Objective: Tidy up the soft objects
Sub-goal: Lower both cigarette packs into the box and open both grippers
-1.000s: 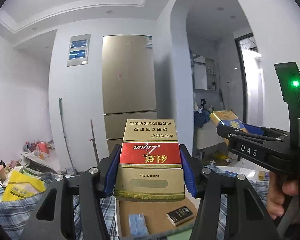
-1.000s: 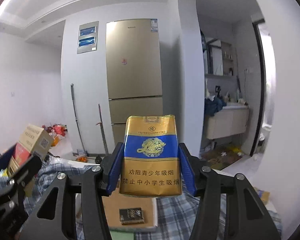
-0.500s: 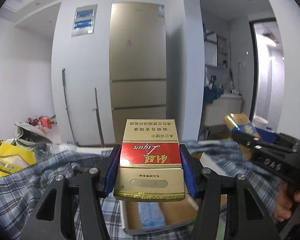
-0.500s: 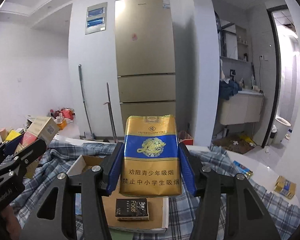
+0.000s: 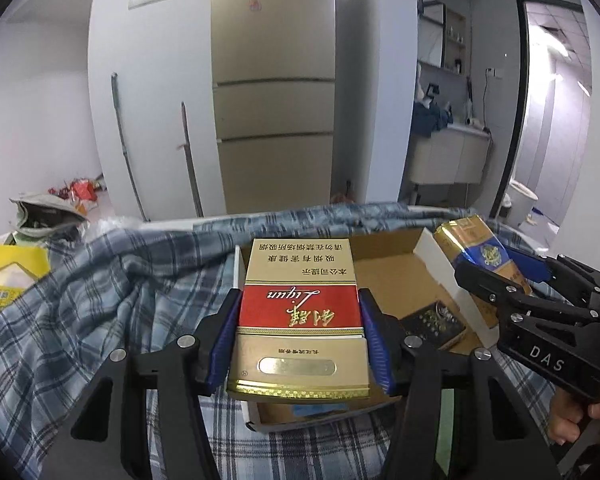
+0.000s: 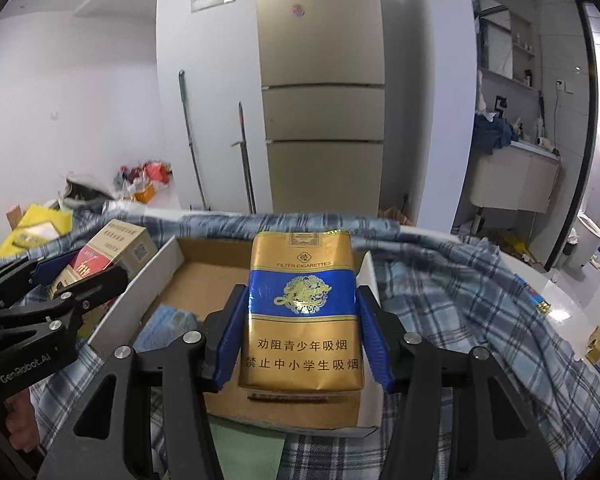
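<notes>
Left wrist view: looks forward and downward along its own jaws, close above the cardboard tray (image 5: pixel 384 258) on the plaid cloth (image 5: pixel 100 296). Right wrist view: same heading, from the tray's (image 6: pixel 148 276) right. Both share the tray, cloth (image 6: pixel 460 288) and refrigerator (image 5: pixel 274 80) (image 6: pixel 322 80); each sees the other gripper at its edge.

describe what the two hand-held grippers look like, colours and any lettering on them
Both are matte black frames with silver bolt heads and ribbed blue finger pads. The right hand-held gripper carries white "DAS" lettering on its side; the left hand-held gripper reads "GenRobot.AI". No sleeves or cables show.
</notes>
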